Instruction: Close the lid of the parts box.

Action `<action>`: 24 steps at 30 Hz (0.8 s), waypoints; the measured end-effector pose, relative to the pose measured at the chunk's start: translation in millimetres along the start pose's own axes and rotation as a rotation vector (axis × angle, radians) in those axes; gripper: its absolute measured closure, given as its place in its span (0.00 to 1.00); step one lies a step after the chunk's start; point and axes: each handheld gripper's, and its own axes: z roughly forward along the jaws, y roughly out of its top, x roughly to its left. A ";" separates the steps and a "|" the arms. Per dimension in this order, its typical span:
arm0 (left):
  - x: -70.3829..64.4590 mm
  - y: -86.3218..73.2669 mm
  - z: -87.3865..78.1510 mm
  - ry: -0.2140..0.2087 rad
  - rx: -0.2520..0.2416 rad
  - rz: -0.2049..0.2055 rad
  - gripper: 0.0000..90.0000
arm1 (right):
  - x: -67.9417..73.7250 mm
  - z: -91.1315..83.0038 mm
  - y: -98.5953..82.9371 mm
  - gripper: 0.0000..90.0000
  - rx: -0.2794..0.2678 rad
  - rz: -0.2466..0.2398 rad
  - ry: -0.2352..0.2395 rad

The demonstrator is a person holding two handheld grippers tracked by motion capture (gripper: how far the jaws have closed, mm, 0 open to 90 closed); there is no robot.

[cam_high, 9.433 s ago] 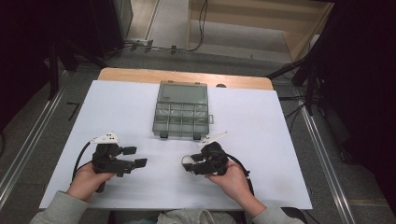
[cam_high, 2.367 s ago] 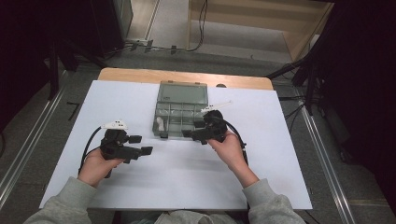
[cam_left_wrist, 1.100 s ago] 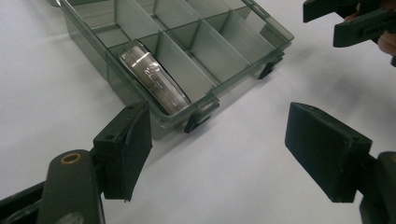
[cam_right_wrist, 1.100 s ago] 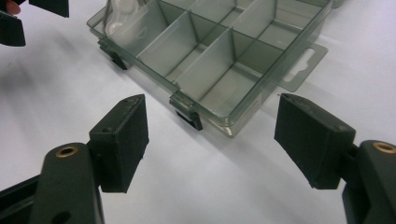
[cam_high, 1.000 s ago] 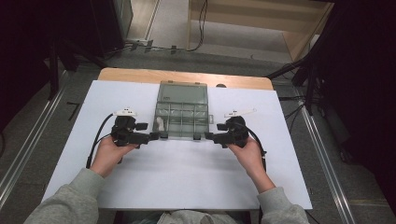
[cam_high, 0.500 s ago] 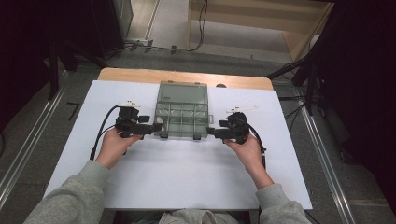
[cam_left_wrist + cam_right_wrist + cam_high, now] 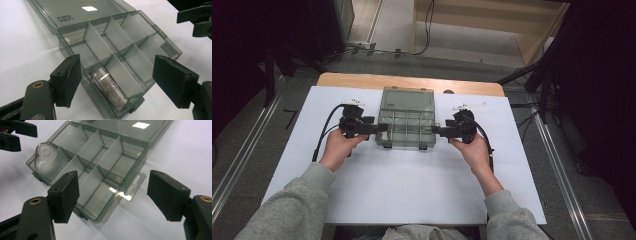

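Left claw (image 7: 379,128): jaws spread wide, pinching nothing; I hold it level at the left end of the organizer box, jaw tips just beside the box wall.
Left claw, own view (image 7: 116,78): the near corner of the box sits between my two black jaws; whether the pads touch the wall, I cannot tell.
Right claw (image 7: 438,131): jaws spread wide, pinching nothing; I hold it level at the right end of the box, pointing toward my left claw.
Right claw, own view (image 7: 112,191): the box's end wall and its clear hang tab lie between my jaws.
Organizer box (image 7: 404,129): smoky transparent plastic, divided into compartments, resting flat on the surface between both claws.
Lid (image 7: 407,98): open, folded back flat on the far side.
Contents: one round, clear-cased item (image 7: 108,88) stands on edge in the front compartment nearest my left claw.
Surface (image 7: 412,185): white sheet over a wooden top.
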 end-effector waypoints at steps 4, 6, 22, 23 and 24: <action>3.0 6.1 2.3 0.001 -0.003 -0.005 0.27 | -1.7 3.8 5.7 0.27 0.000 0.002 -0.008; 4.4 8.8 3.8 0.004 -0.002 -0.005 0.27 | -0.9 4.8 8.2 0.27 0.006 0.004 -0.010; 12.5 29.8 19.8 0.059 -0.020 0.002 0.27 | -9.4 15.9 35.0 0.27 -0.004 -0.006 -0.043; 13.1 30.9 20.4 0.051 -0.023 0.002 0.27 | -9.4 17.0 36.1 0.27 -0.005 -0.004 -0.045; 13.6 31.9 21.1 0.046 -0.022 -0.003 0.27 | -9.4 18.2 37.3 0.27 0.000 -0.006 -0.050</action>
